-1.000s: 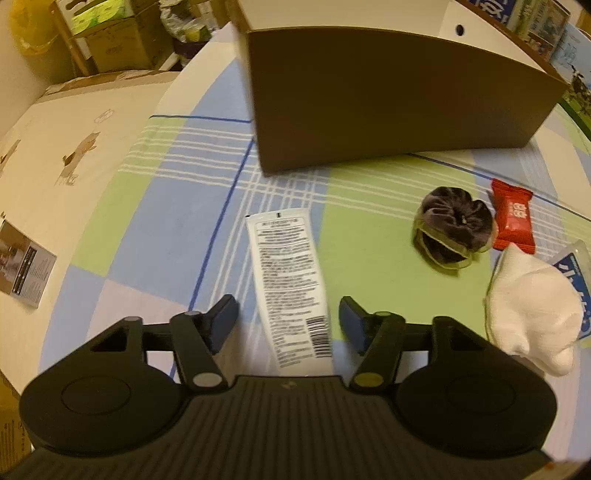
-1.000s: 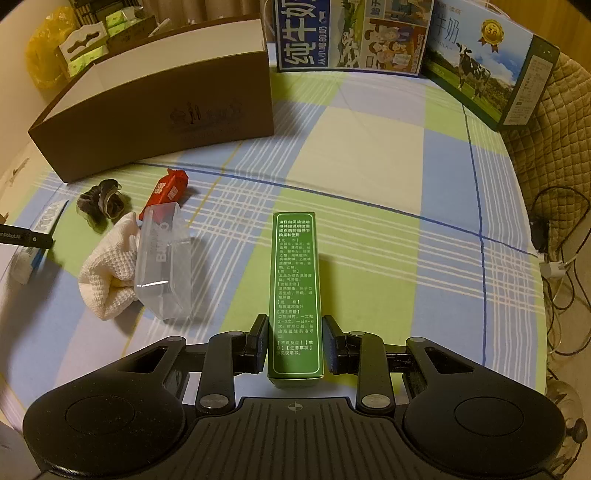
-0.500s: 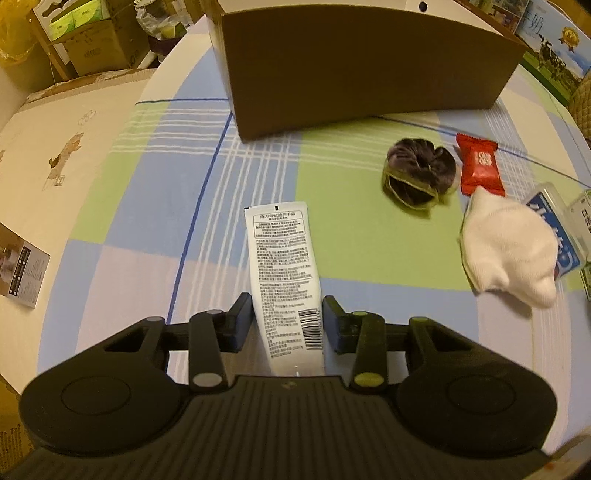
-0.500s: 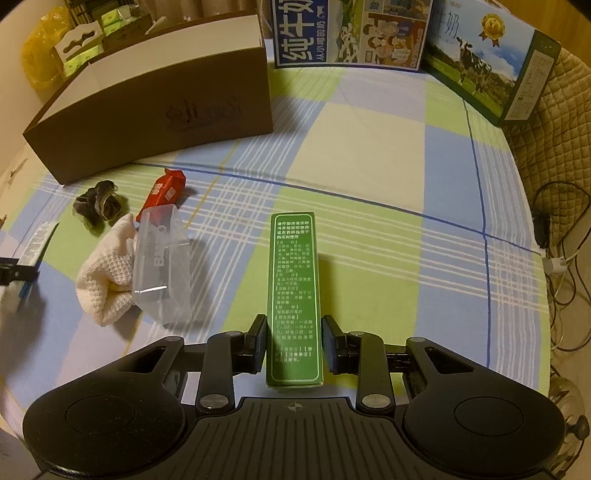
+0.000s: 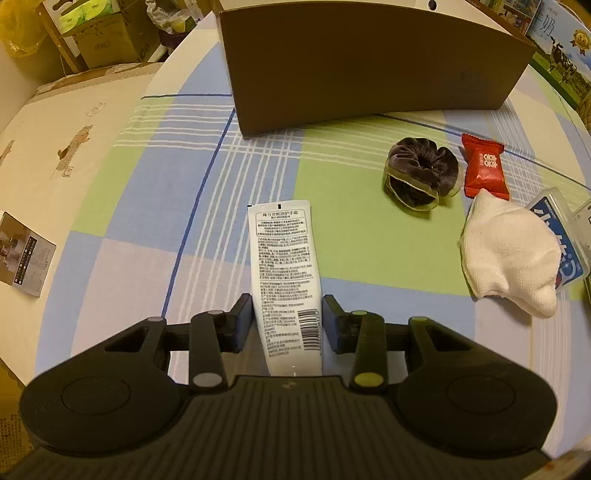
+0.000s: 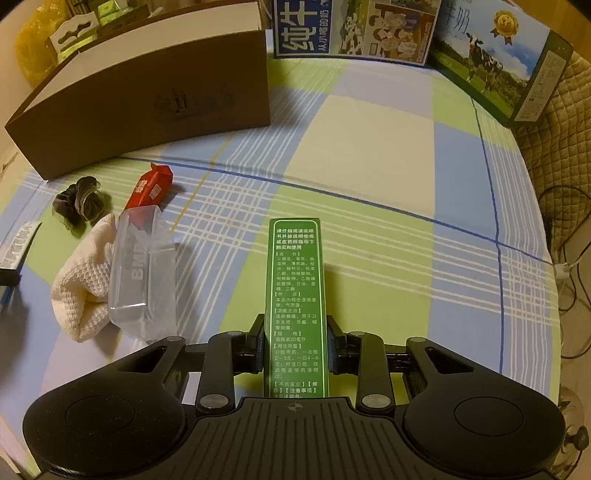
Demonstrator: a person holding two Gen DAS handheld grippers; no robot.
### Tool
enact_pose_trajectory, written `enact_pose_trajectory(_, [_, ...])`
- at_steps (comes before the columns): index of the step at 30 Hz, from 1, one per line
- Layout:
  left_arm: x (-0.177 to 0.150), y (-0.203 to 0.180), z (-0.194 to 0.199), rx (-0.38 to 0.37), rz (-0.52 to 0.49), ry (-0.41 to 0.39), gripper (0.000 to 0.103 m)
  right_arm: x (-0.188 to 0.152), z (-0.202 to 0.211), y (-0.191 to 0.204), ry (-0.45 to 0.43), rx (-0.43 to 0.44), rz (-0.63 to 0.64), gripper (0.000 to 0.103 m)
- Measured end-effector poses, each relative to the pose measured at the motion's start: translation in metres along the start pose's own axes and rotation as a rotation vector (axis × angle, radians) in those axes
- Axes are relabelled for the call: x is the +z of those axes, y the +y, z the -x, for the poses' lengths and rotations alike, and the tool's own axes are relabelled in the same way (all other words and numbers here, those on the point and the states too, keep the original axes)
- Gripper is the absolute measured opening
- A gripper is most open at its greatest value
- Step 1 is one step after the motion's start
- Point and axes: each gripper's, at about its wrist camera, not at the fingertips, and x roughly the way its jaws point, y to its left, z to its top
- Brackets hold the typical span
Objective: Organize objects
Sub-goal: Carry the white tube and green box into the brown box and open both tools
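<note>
In the left wrist view my left gripper (image 5: 286, 325) is shut on the lower end of a white tube (image 5: 282, 266) with printed text and a barcode. The tube points away over the checked cloth toward the brown cardboard box (image 5: 369, 62). My right gripper (image 6: 295, 343) is shut on a long green box (image 6: 295, 295) with white text, which points forward above the cloth. The same brown cardboard box (image 6: 147, 99) stands at the far left in the right wrist view.
A dark scrunchie (image 5: 421, 171), a red snack packet (image 5: 484, 166), a white cloth (image 5: 509, 254) and a clear plastic case (image 6: 140, 273) lie between the two grippers. Milk cartons (image 6: 351, 29) line the far edge. A leaflet (image 5: 26, 254) lies off the table's left edge.
My left gripper's fingers have closed from wide apart onto the white tube. The right gripper keeps its hold on the green box and has hardly moved.
</note>
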Motion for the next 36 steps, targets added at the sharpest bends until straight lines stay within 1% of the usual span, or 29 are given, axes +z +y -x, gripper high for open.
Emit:
enact_pose_trajectory(10, [-0.003,0.001,0.003,-0.005,0.021,-0.003,0.034,-0.003,0.003,-0.002,0.0,0.025,0.0,0.027])
enact_pose_trajectory(17, [-0.003,0.004,0.019,-0.019,0.046,-0.045,0.034,0.003,0.017,-0.005,-0.035,0.044,0.0,0.027])
enact_pose_trajectory(25, [0.005,0.006,0.049,-0.029,0.058,-0.124,0.034,0.024,0.039,0.003,-0.106,0.101,0.008,0.027])
enact_pose_trajectory(36, [0.032,0.0,0.081,-0.059,0.049,-0.236,0.034,0.057,0.058,0.026,-0.186,0.177,0.047,0.027])
